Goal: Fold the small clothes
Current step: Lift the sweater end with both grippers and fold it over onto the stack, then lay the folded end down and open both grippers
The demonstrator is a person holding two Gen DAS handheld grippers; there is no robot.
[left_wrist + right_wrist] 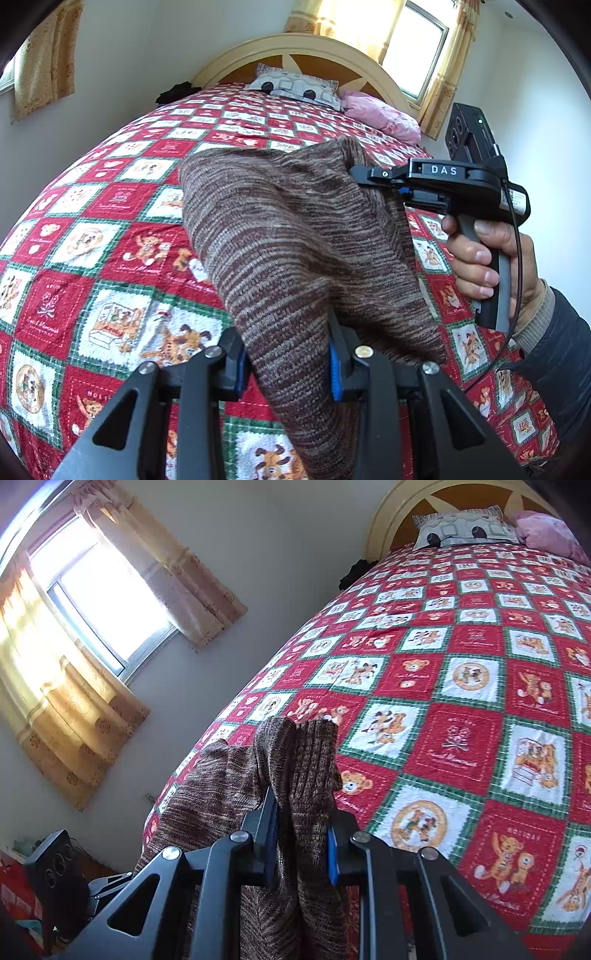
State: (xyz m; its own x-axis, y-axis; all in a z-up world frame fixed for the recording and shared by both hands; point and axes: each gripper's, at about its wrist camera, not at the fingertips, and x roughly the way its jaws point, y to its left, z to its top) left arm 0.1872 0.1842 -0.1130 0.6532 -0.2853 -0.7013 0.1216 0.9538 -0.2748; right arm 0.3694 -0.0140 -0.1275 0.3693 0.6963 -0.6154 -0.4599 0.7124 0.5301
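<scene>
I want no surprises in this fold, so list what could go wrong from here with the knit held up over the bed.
1. The right gripper pinches only a bunched edge of the brown knit garment; it might slip out.
2. The cloth sags in loose folds between the right gripper and the left gripper, so it could land creased on the patterned bedspread.
3. The thin black cable by the person's hand could snag the knit.

Left claw point(288, 363) and right claw point(301, 834) both clamped, angled downward.
</scene>
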